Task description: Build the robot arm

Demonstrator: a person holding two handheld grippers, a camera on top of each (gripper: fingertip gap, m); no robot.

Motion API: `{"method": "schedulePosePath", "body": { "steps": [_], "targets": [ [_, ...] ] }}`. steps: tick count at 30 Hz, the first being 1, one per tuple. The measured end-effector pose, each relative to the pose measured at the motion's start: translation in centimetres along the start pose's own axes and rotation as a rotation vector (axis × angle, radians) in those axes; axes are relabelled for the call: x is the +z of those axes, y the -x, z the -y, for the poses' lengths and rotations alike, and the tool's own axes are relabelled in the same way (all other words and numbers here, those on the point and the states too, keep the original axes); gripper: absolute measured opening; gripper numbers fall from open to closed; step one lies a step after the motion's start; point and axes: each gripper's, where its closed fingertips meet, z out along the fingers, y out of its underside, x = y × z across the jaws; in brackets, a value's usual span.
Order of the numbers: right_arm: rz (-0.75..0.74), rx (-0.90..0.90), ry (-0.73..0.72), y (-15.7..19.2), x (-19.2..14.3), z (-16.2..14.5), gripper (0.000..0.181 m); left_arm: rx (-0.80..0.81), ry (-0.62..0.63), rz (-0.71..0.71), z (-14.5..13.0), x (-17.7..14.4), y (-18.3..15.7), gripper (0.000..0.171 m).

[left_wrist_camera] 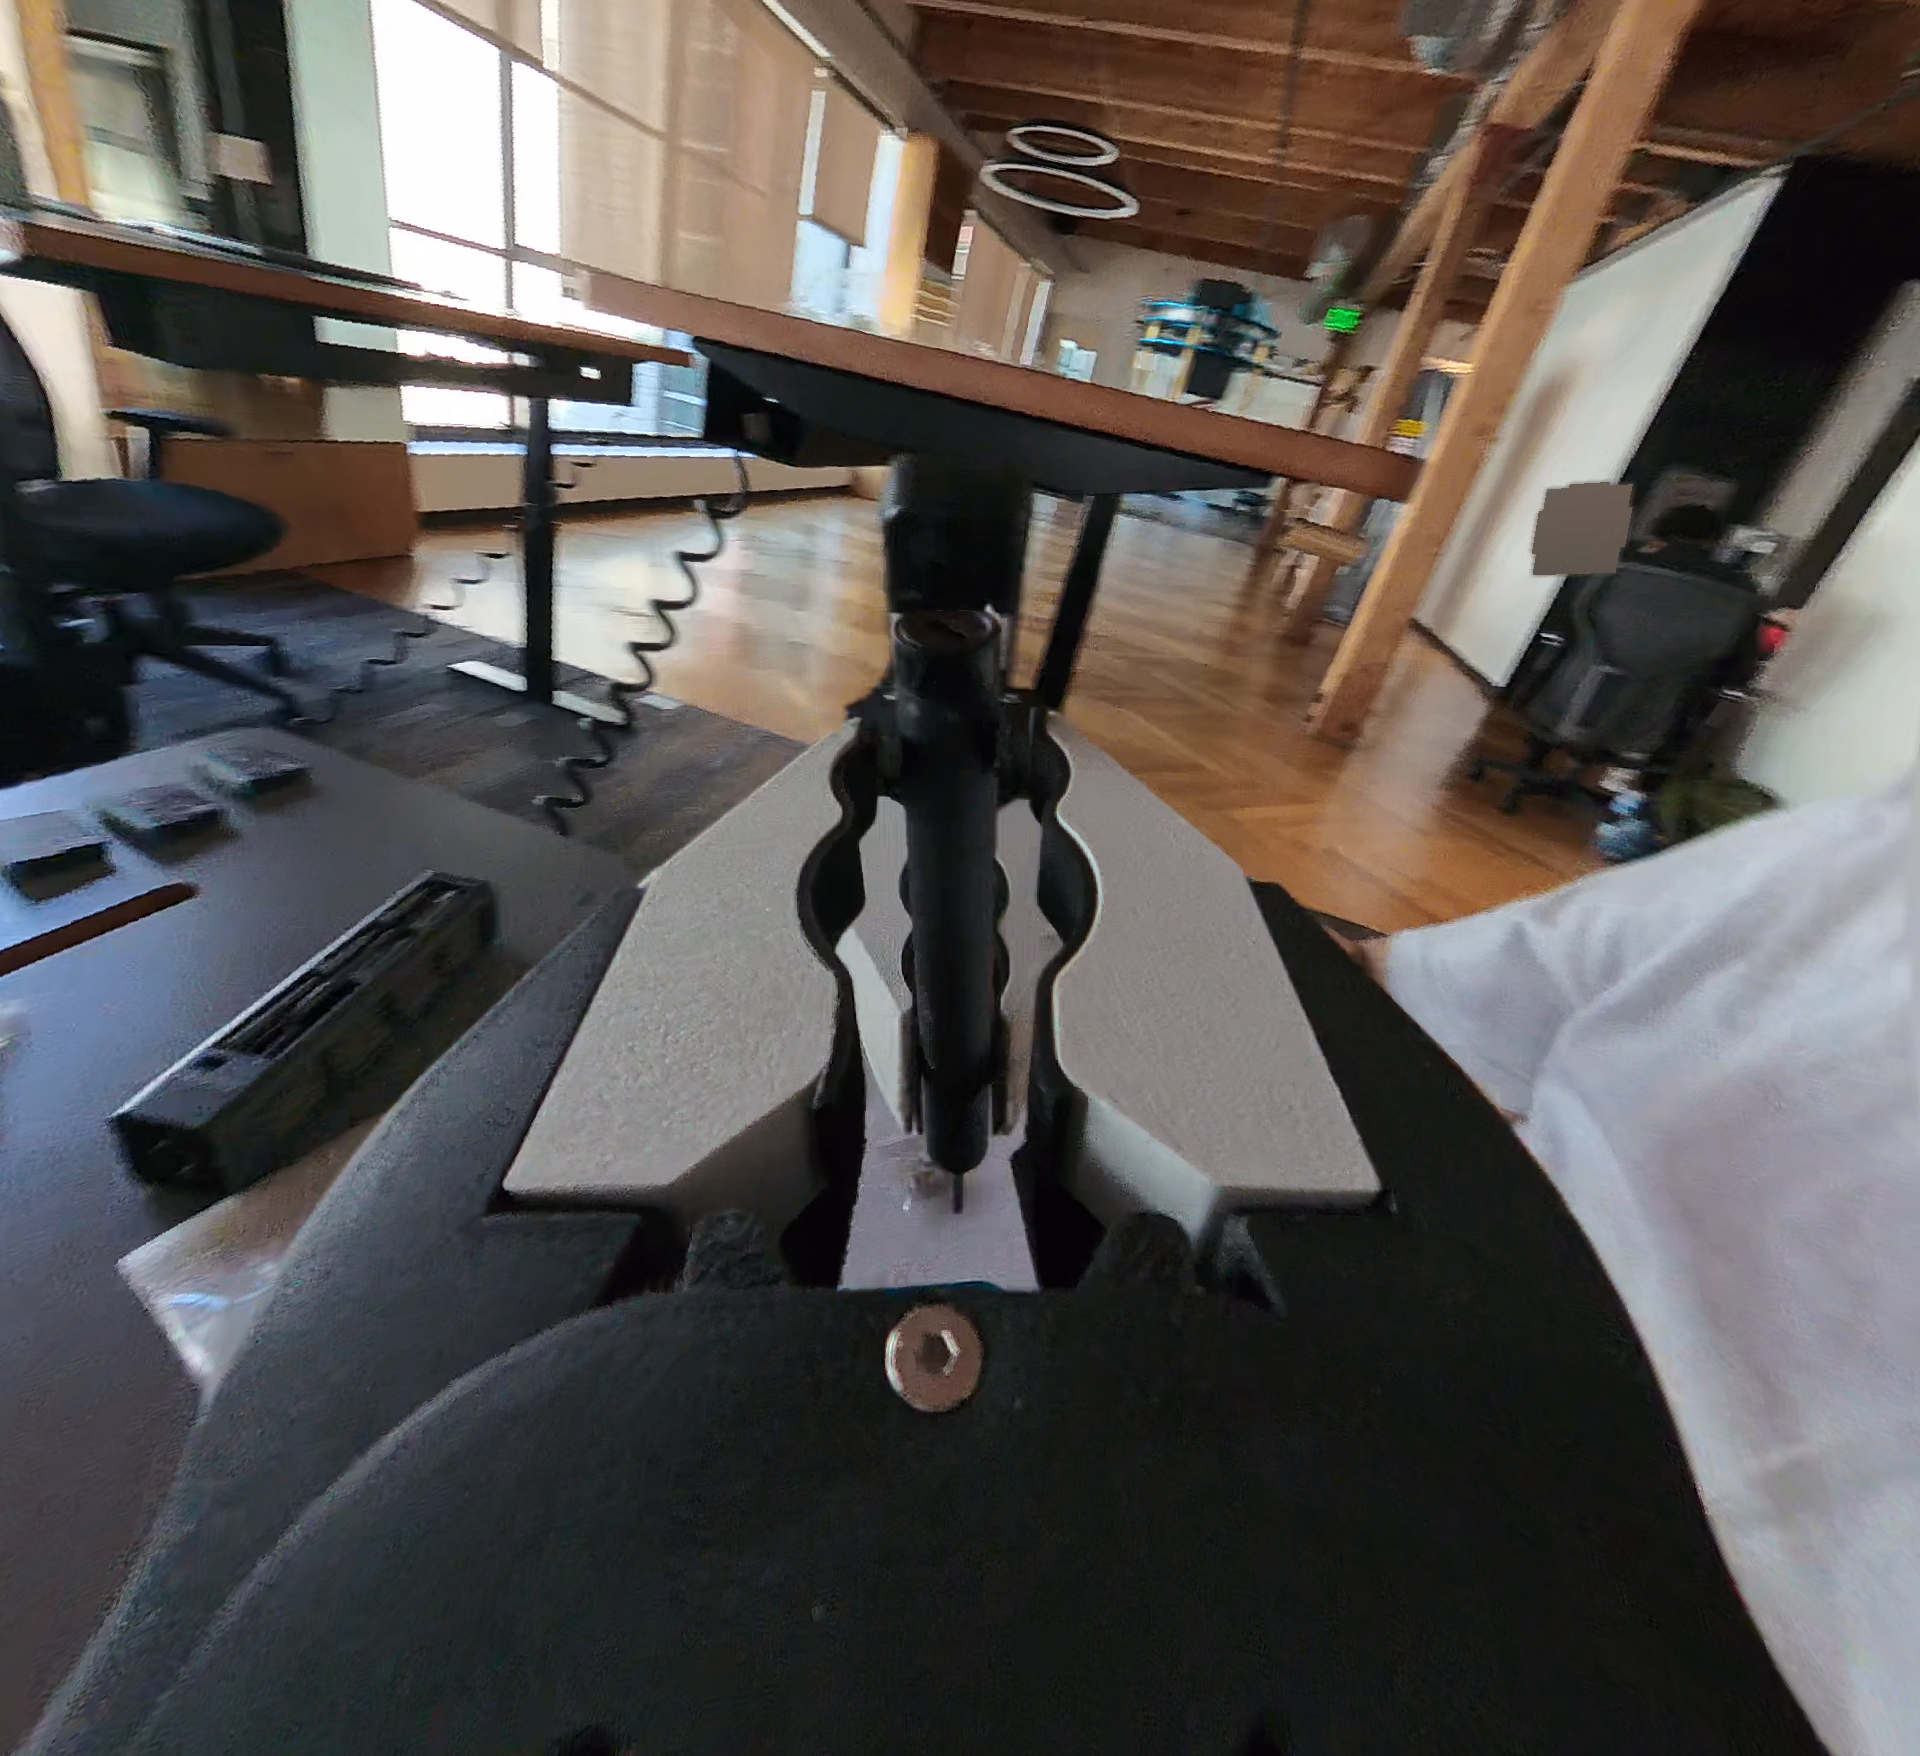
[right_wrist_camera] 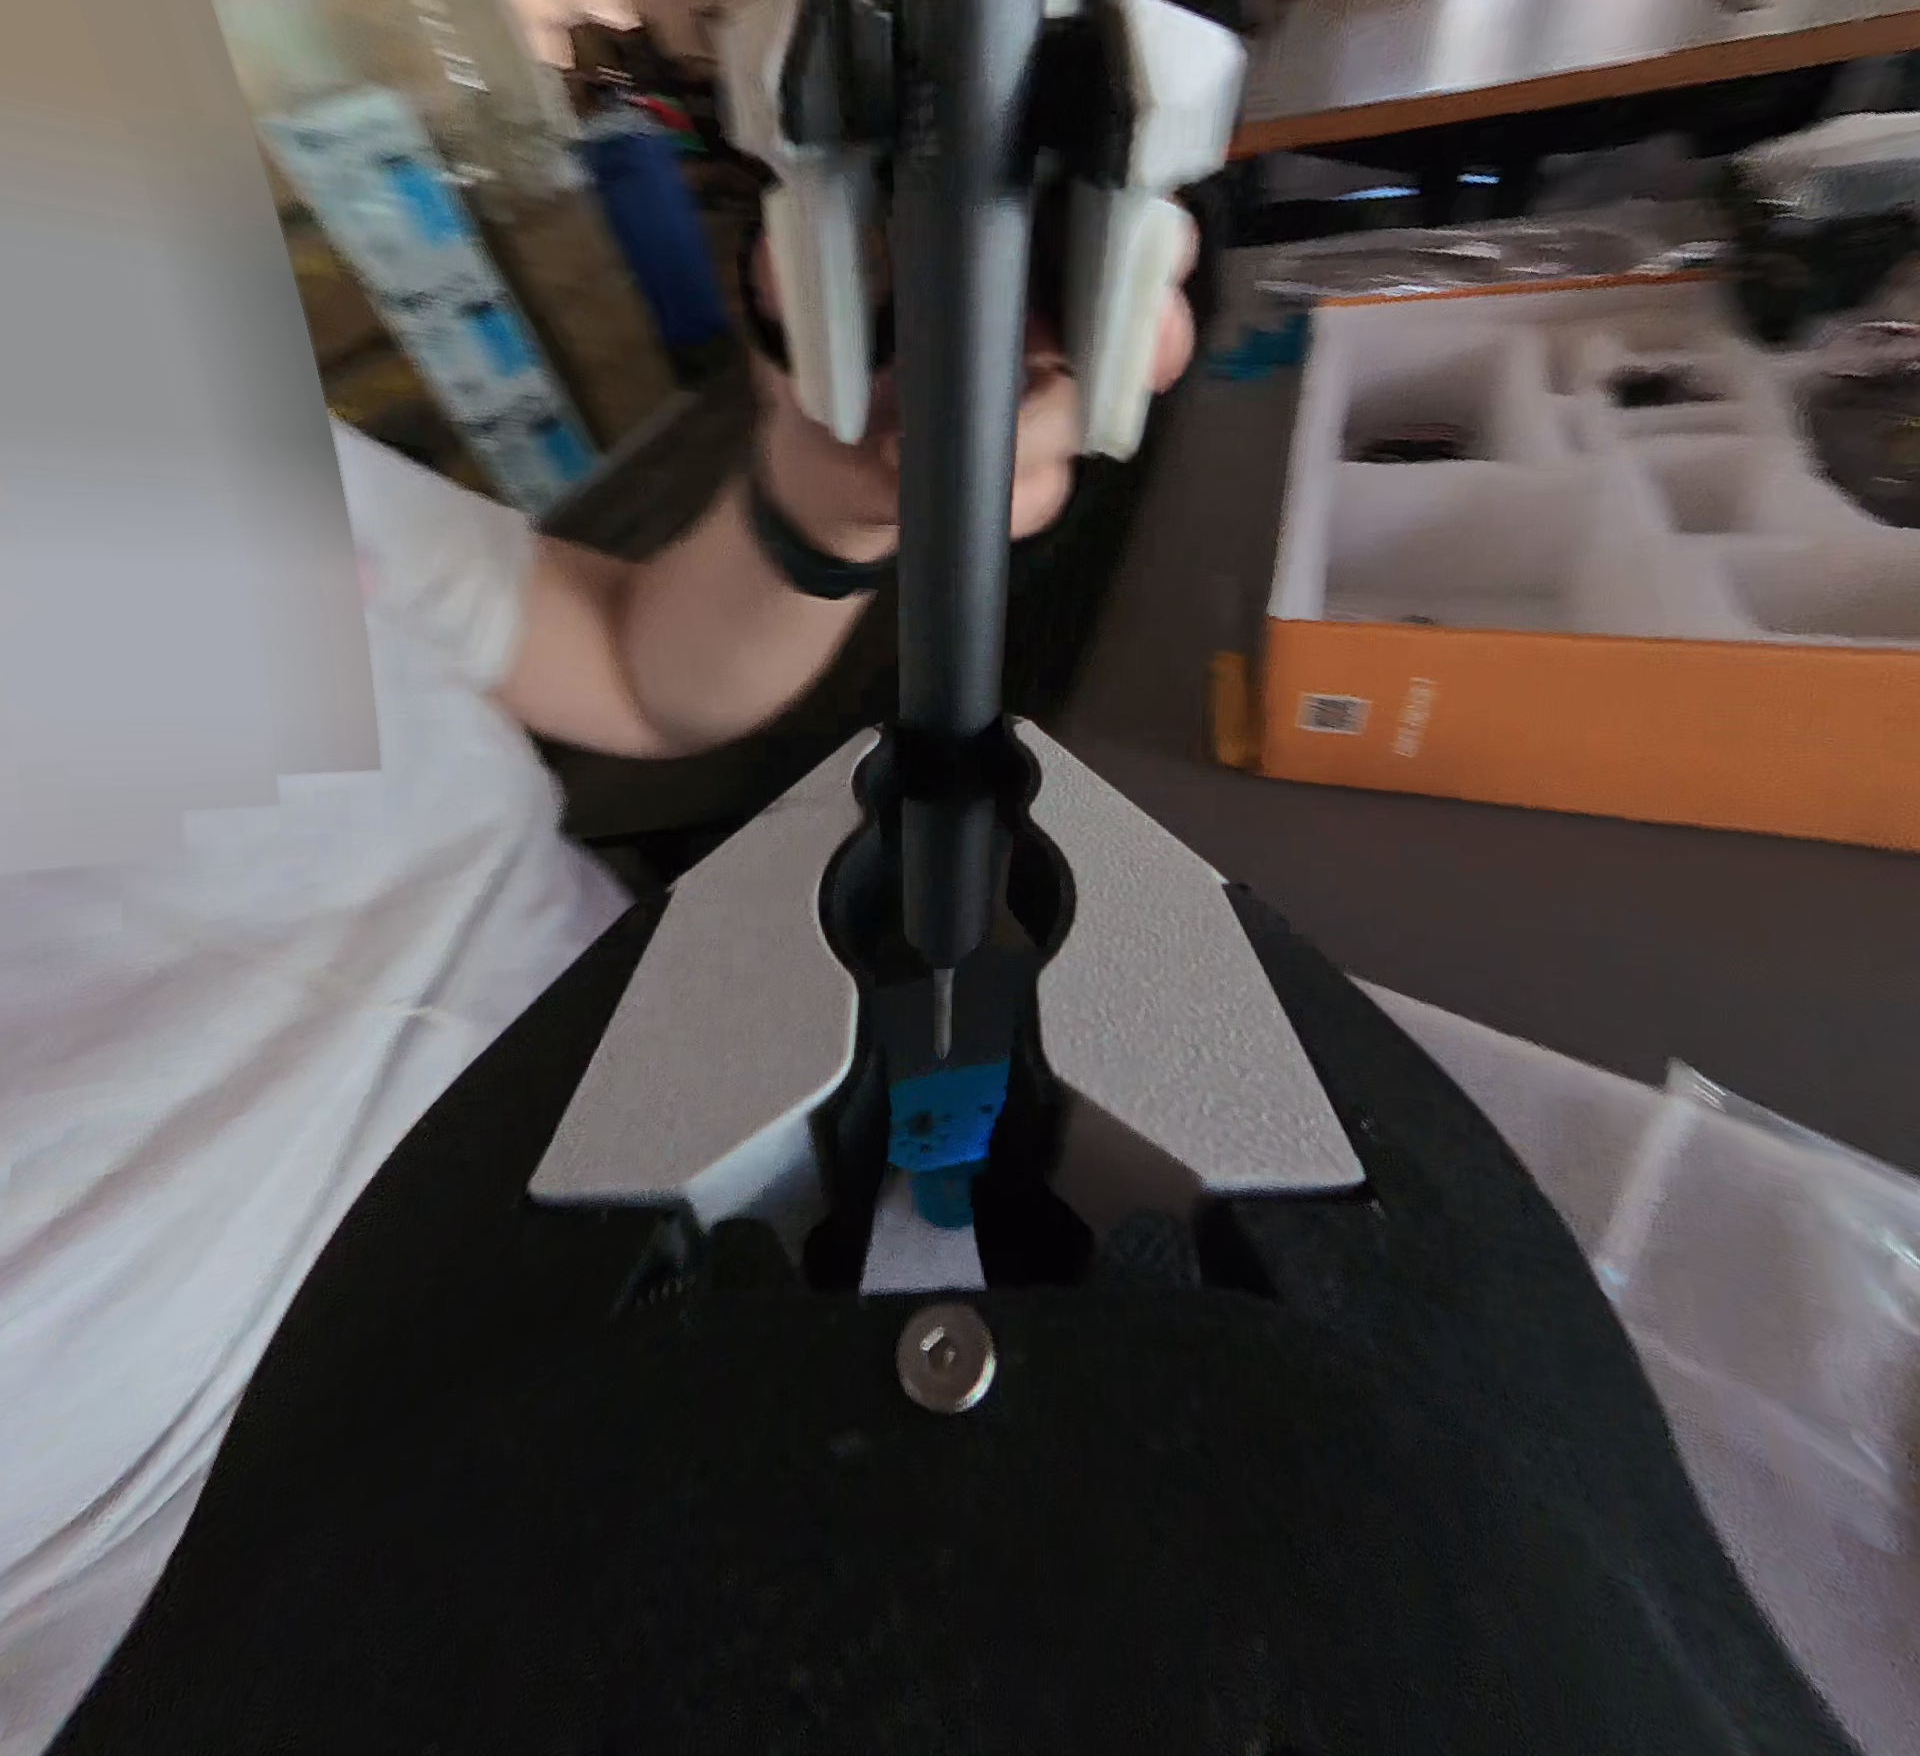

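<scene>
- While both grippers close on the same long, dark grey, pen-shaped electric screwdriver (right_wrist_camera: 951, 418), it runs up the middle of each wrist view.
- Right gripper (right_wrist_camera: 948, 761): its pale grey fingers (right_wrist_camera: 727, 1010) are drawn nearly together, clamping the tool's tapered lower end at the scalloped notch; the thin metal bit (right_wrist_camera: 941, 1015) points back toward the camera, over a small blue block (right_wrist_camera: 940, 1130) lying between the finger roots.
- Left gripper (left_wrist_camera: 951, 740), also showing at upper centre of the right wrist view, is likewise almost closed around the barrel farther along.
- Handling, as a judgement: the barrel looks rigid, smooth and fairly light, so it may slip or twist; the grooved pads suit a hold at mid-barrel, away from the fragile bit.
- Lower left of the left wrist view: a black oblong bit case (left_wrist_camera: 312, 1041) on a dark table (left_wrist_camera: 343, 833).
- Right of the right wrist view: an orange-and-white cardboard box (right_wrist_camera: 1590, 719).
- A white sleeve (left_wrist_camera: 1714, 1135) fills the right edge.
</scene>
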Motion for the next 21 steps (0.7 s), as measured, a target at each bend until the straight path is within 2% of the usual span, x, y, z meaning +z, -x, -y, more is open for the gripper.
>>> {"method": "schedulePosePath", "body": {
  "steps": [2, 3, 6, 9, 12, 14, 16, 17, 19, 21],
  "targets": [
    [0.191, 0.039, -0.054, 1.6, -0.4, 0.9, 0.017, -0.045, 0.025, -0.161, -0.3, 0.3, -1.3, 0.028],
    [0.282, 0.066, -0.092, 2.2, -0.6, 1.4, 0.016, -0.064, 0.030, -0.259, -0.4, 0.3, -2.2, 0.018],
    [0.536, 0.130, -0.122, 3.9, -1.1, 1.6, 0.016, -0.054, -0.005, -0.371, -0.3, 0.5, -3.0, 0.016],
    [0.668, 0.164, -0.125, 4.3, -1.4, 1.2, 0.016, -0.057, -0.008, -0.397, -0.7, 0.9, -3.0, 0.016],
    [0.666, 0.226, -0.189, 3.0, -1.6, 1.6, 0.016, -0.073, -0.020, -0.300, -0.6, 1.2, -1.6, 0.016],
    [0.517, 0.240, -0.247, 0.8, -1.4, 1.8, 0.017, -0.085, -0.030, -0.168, -0.5, 1.2, 0.2, 0.016],
    [0.239, 0.210, -0.313, -2.1, -1.2, 2.3, 0.041, -0.063, -0.002, 0.026, -1.1, 0.9, 2.7, 0.016],
    [0.094, 0.173, -0.329, -3.2, -1.4, 2.5, 0.047, -0.056, 0.020, 0.121, -1.4, 0.6, 4.0, 0.016],
    [-0.181, 0.090, -0.293, -4.9, -2.0, 2.3, 0.047, -0.073, 0.036, 0.272, -1.8, 0.0, 5.9, 0.015],
    [-0.433, 0.014, -0.212, -6.2, -2.5, 1.6, 0.052, -0.105, 0.020, 0.341, -1.7, -0.3, 6.6, 0.016]
  ]
}}
